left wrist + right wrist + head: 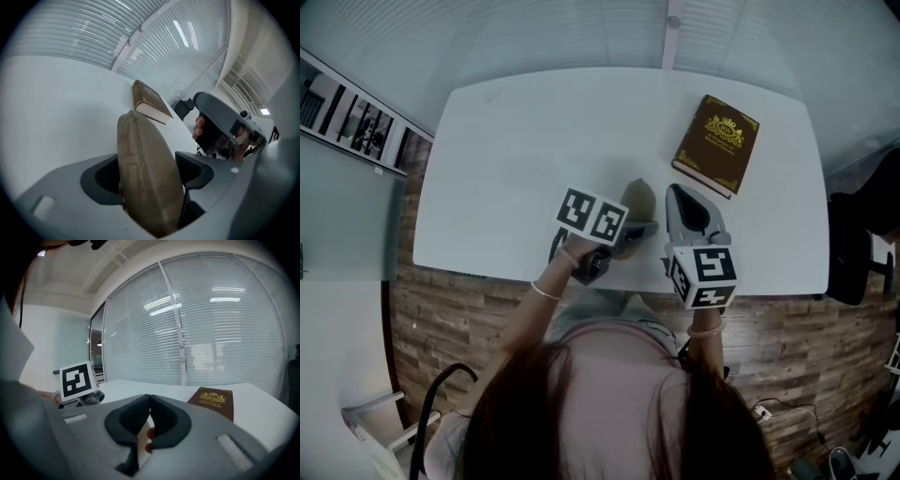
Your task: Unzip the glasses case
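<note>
The khaki glasses case stands on edge near the front edge of the white table. My left gripper is shut on it. In the left gripper view the case fills the gap between the dark pads of the left gripper, its seam running up the middle. My right gripper is just right of the case, apart from it. In the right gripper view the right gripper is shut with nothing between its pads.
A brown book with gold print lies at the table's back right, also seen past the case as the book and the book. A dark chair stands off the table's right end. Window blinds are behind the table.
</note>
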Available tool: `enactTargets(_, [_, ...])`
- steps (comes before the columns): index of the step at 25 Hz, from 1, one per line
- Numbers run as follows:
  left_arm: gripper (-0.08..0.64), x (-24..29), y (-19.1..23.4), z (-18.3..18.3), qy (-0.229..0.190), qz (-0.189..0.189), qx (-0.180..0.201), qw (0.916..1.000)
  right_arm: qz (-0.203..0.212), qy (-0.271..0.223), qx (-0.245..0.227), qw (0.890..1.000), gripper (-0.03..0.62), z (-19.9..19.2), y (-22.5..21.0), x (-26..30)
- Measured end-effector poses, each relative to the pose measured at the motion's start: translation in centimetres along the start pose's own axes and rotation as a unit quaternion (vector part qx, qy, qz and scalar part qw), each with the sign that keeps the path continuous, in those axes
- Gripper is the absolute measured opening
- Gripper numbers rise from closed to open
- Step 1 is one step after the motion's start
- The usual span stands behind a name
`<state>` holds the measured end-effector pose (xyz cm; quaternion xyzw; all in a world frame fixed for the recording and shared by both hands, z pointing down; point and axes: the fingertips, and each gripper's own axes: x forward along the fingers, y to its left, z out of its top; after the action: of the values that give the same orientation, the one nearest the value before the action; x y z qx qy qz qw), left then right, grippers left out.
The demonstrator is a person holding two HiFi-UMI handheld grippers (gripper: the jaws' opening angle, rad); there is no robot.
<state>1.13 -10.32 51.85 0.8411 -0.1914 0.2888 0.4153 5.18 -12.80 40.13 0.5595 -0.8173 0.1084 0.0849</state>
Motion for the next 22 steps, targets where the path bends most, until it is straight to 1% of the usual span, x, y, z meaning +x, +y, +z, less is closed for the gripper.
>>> enactTargets(2, [0.356,0.5,-0.5,-0.1,0.007,-0.005,0.009,0.9999,-0.005,0.001,0.002,1.0,0.003,-0.1,-0.3,-0.1])
enactTargets(5, [0.327,0.9,-1.2,-0.3,0.013,-0.008,0.022,0.9996,-0.009,0.003,0.005,1.0,0.003,-0.3,-0.7,-0.3])
enactTargets(10, [0.316,1.0,-1.3,-0.4,0.017,-0.008,0.046,0.9988,-0.011,0.007,0.012,1.0,0.003,-0.6,-1.4,-0.1])
enactTargets(13, [0.313,0.6,-1.0,-0.5,0.02,-0.008,0.06,0.998,-0.005,0.006,0.017,1.0,0.003,-0.5,-1.4,0.1])
enactTargets(18, [0.311,-0.7,0.5,-0.4,0.03,0.009,0.091,0.9953,0.01,0.001,0.028,1.0,0.003,-0.2,-1.1,0.7])
enactTargets(22, [0.311,-2.3,1.7,0.6,0.02,0.014,0.104,0.9943,0.022,-0.001,0.03,0.999,0.003,0.1,-0.4,1.7])
